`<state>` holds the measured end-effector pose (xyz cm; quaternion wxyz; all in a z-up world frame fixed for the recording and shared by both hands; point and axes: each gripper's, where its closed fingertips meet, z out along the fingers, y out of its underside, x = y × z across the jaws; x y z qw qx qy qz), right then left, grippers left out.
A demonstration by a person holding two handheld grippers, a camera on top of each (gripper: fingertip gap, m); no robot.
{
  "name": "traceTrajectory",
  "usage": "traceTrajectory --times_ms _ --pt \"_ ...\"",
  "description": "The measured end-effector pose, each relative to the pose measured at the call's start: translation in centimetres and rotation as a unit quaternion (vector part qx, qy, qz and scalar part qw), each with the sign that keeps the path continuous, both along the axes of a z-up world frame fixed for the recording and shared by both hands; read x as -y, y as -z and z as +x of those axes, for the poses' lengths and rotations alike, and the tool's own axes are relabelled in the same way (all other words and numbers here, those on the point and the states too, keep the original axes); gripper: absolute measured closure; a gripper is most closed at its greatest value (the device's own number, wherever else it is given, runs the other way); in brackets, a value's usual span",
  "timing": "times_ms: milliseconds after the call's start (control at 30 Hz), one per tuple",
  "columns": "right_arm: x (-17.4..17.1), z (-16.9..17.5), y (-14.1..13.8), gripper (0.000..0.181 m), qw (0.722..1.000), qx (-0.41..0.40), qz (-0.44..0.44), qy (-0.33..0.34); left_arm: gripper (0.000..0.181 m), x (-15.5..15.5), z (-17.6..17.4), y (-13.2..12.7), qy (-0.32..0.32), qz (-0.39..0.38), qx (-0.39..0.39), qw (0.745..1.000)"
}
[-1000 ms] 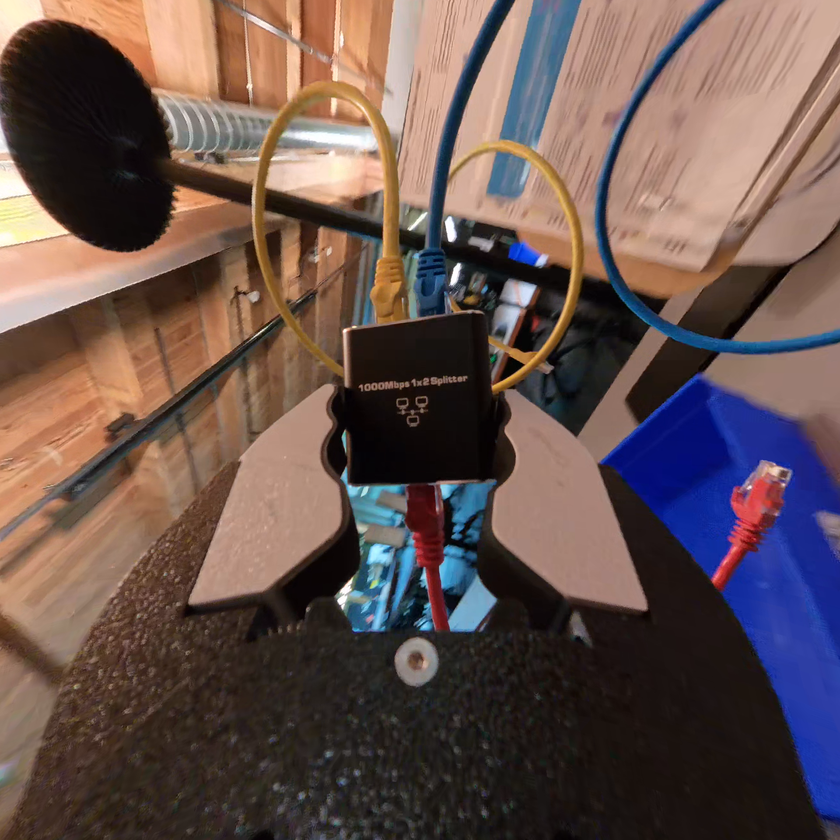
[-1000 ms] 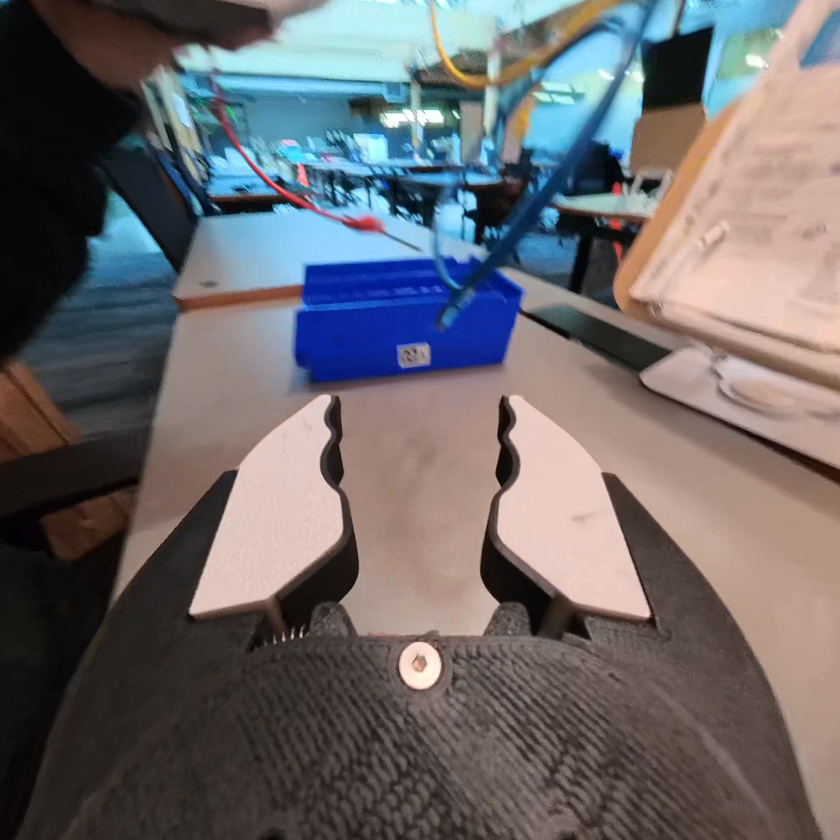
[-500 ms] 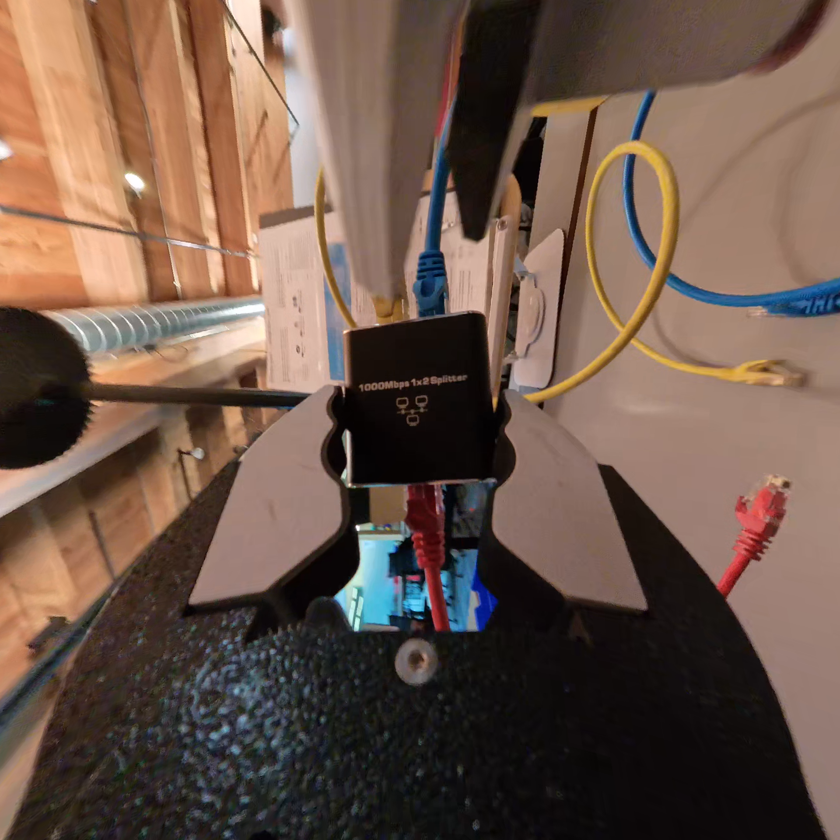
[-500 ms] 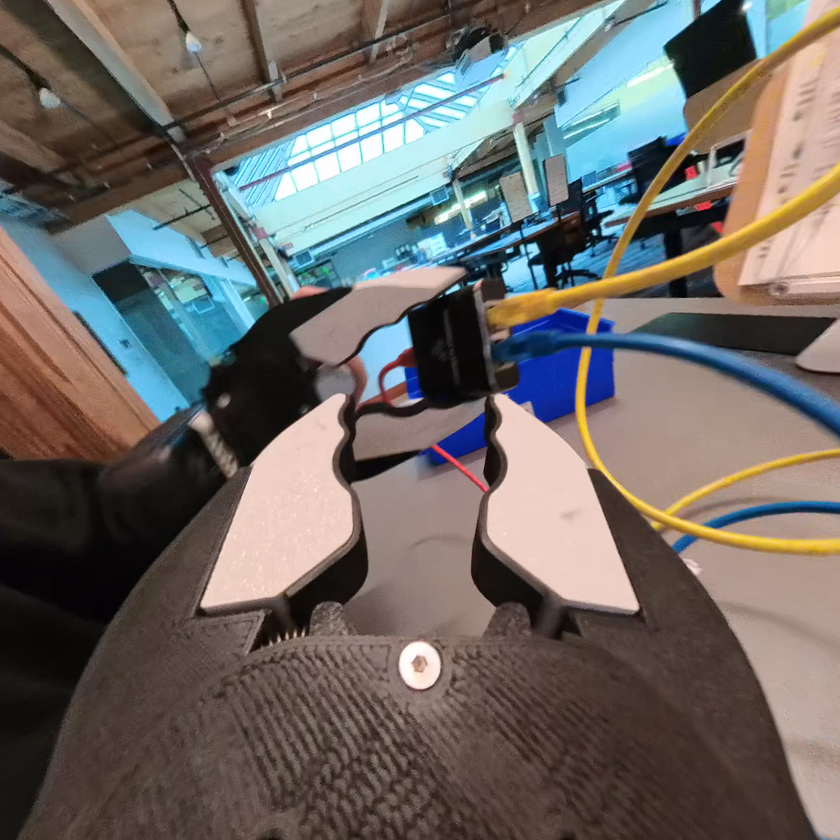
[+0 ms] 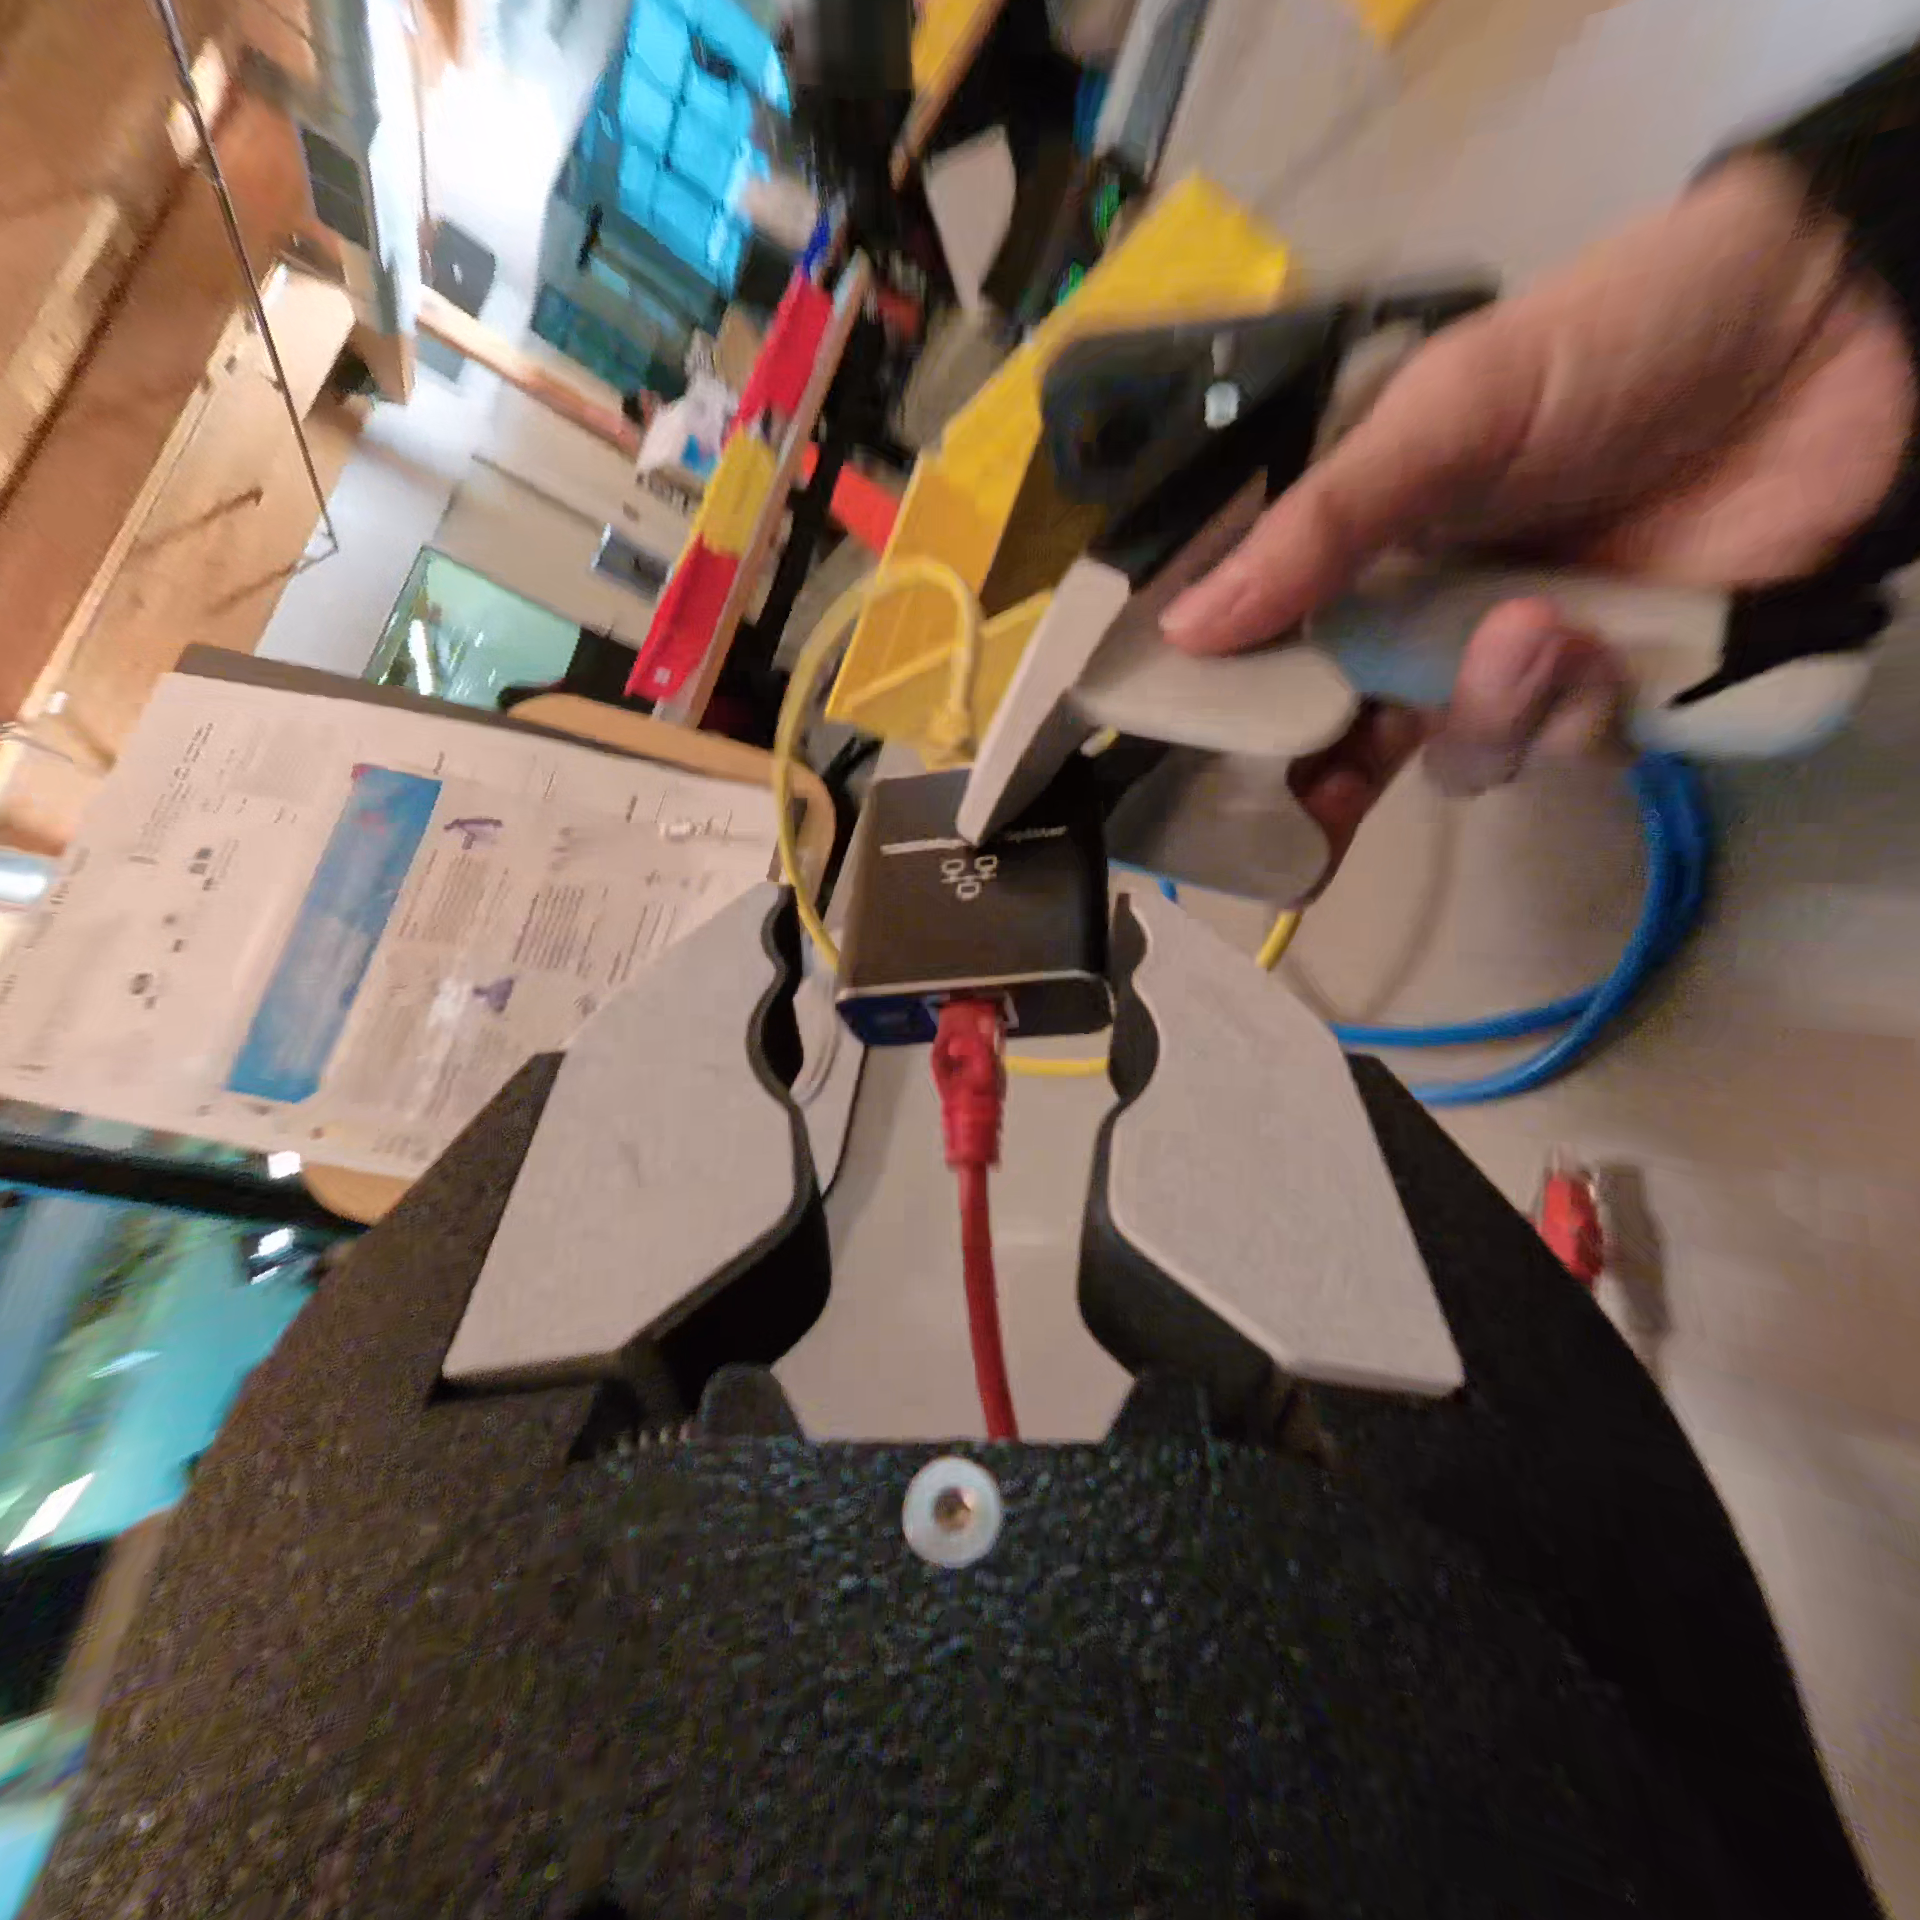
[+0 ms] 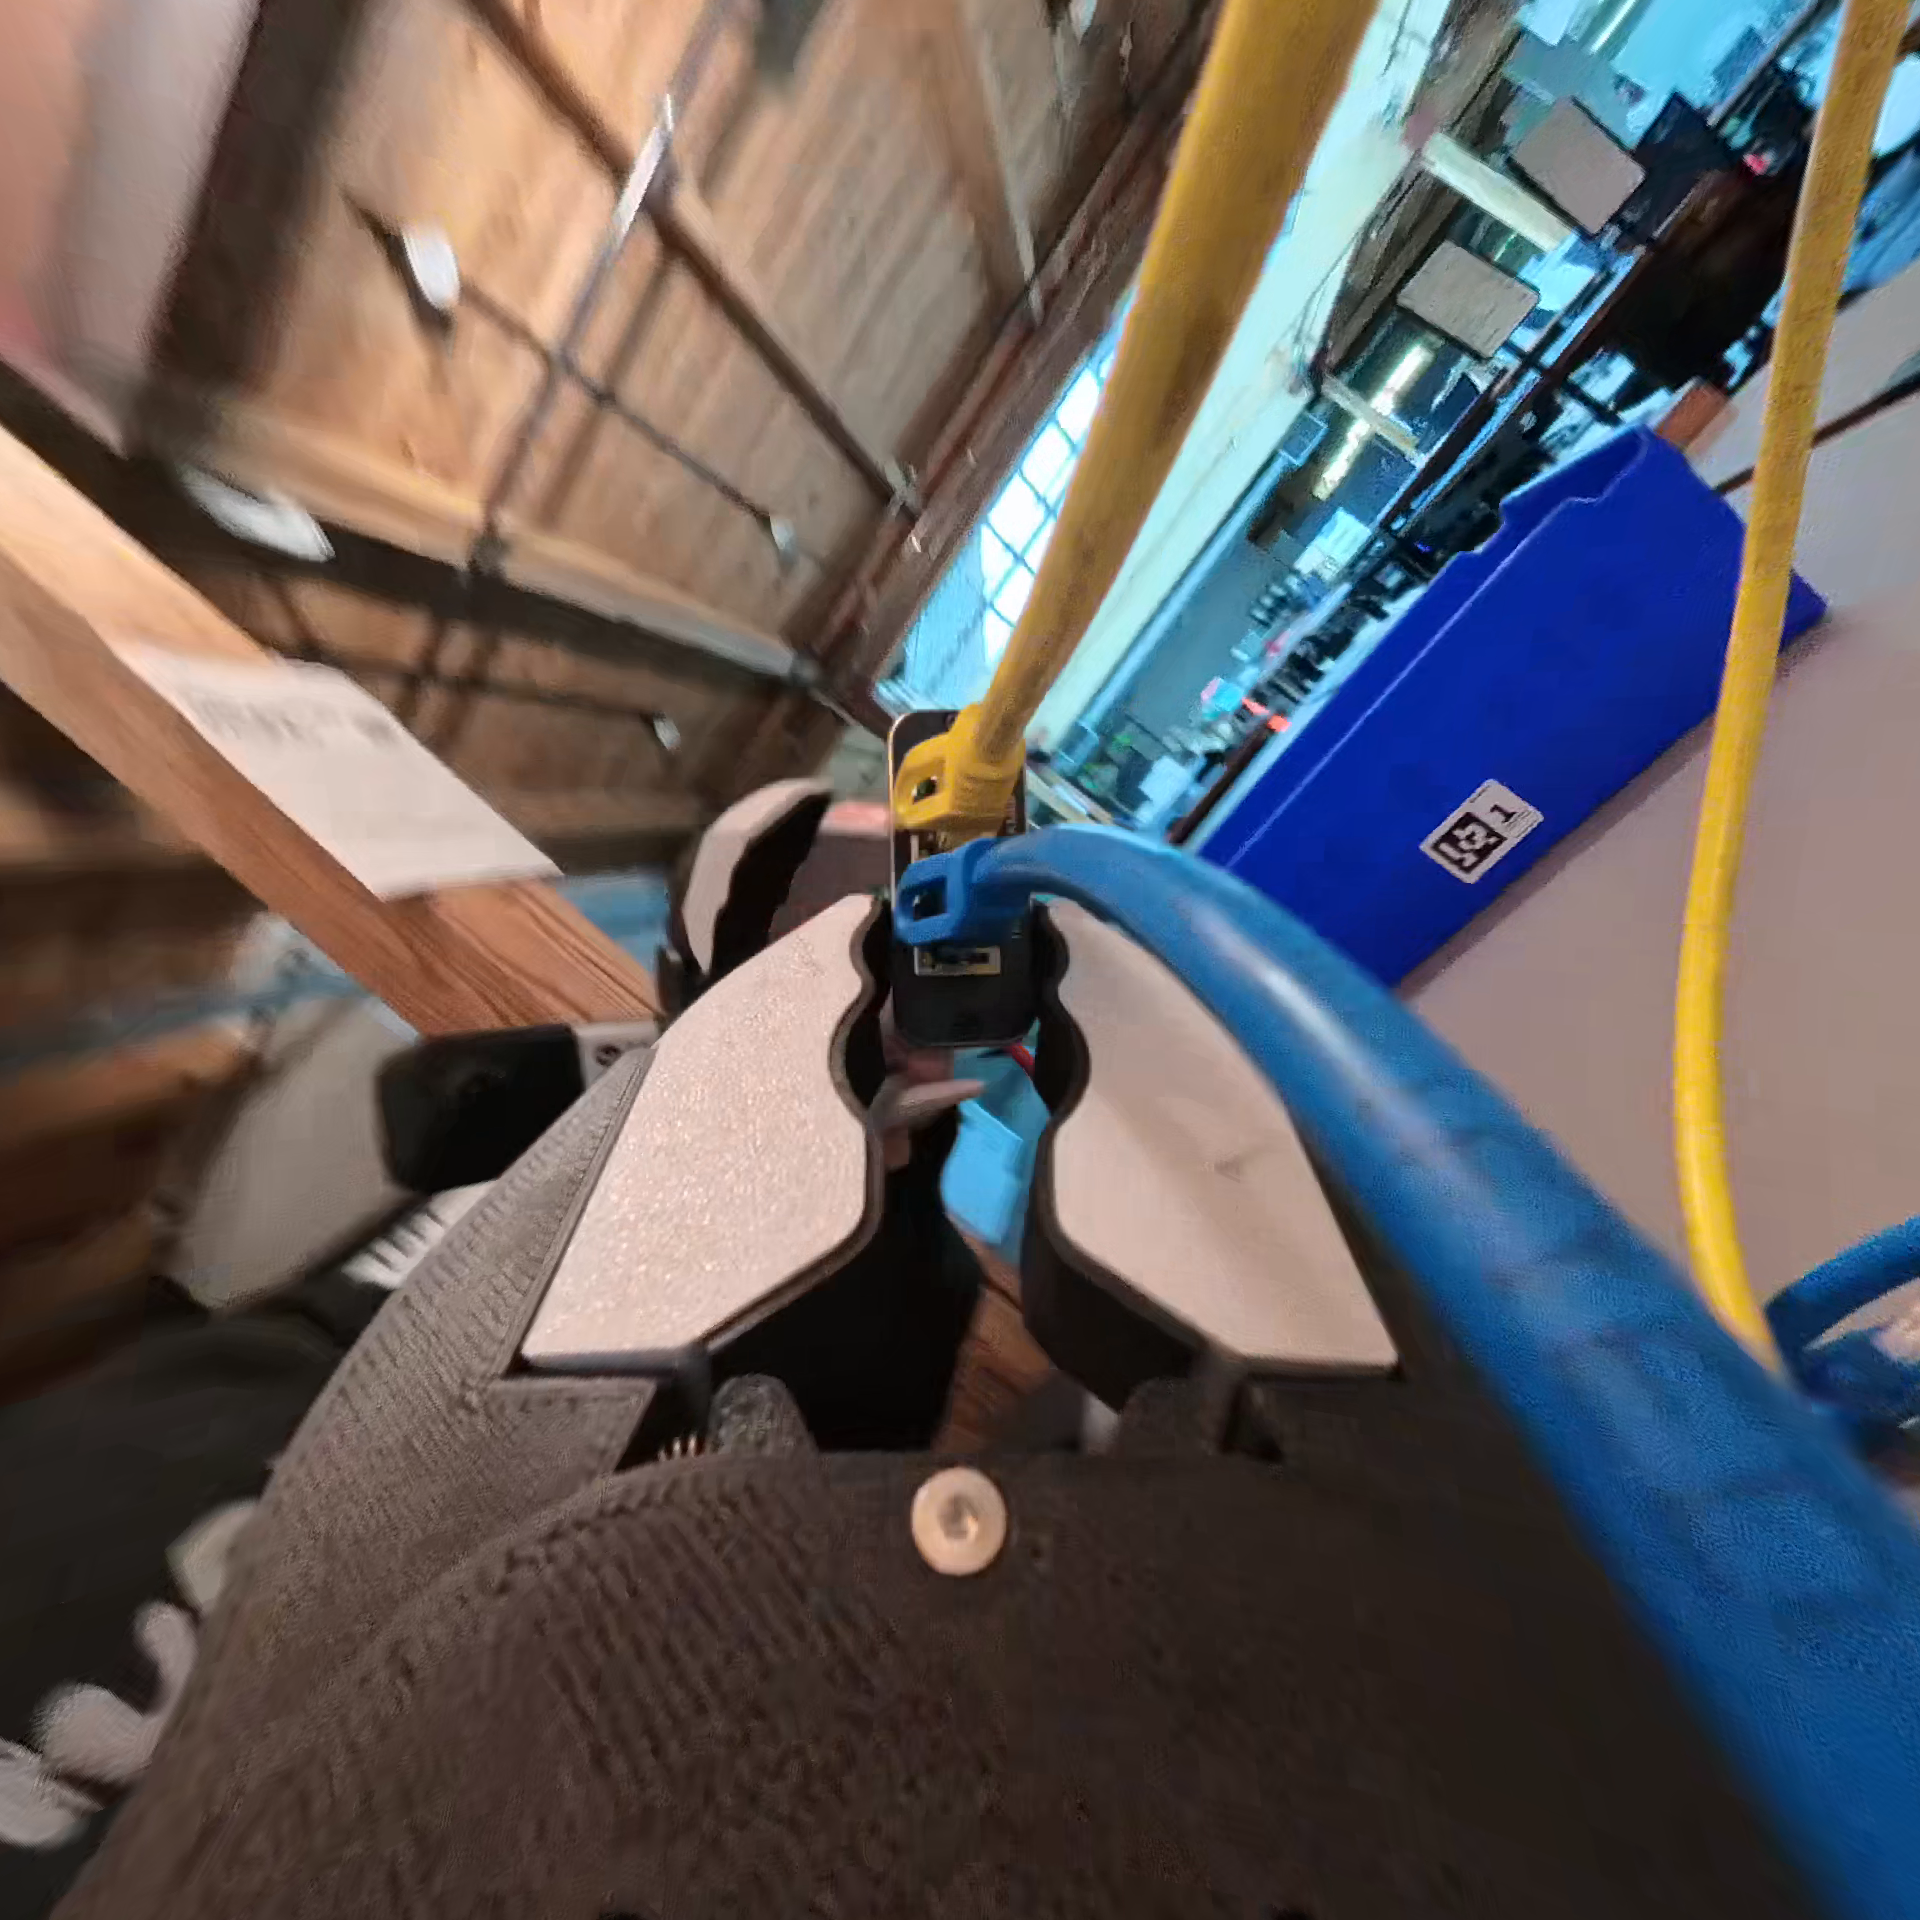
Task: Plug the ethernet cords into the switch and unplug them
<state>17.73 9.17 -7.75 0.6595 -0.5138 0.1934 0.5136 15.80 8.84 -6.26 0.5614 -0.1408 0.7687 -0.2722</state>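
Only the right view shows the right claw [image 6: 961, 982] clamping the switch [image 6: 956, 1003]; the left claw [image 5: 951, 966] gapes.

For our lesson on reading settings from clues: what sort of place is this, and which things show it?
Probably a workshop or lab in a converted industrial building. Clues: bare timber wall, blue parts bin on a worktable, and stacked storage bins in the blurred background.

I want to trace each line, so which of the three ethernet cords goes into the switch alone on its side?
The red cord: it plugs alone into the switch end facing the left hand-held gripper. The yellow cord and blue cord share the opposite end.
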Motion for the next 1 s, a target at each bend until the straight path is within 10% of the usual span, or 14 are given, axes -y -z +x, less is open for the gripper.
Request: traceTrajectory --times_ms 367,1000 --pt "-0.4 0.0 -0.1 0.157 0.989 -0.142 0.016 -0.036 0.111 -1.1 -0.3 1.5 0.097 -0.217 -0.094 0.967" --pt "-2.9 0.8 4.3 0.157 0.99 -0.109 -0.065 0.058 0.116 -2.7 3.1 6.9 0.108 -0.281 -0.04 0.953"
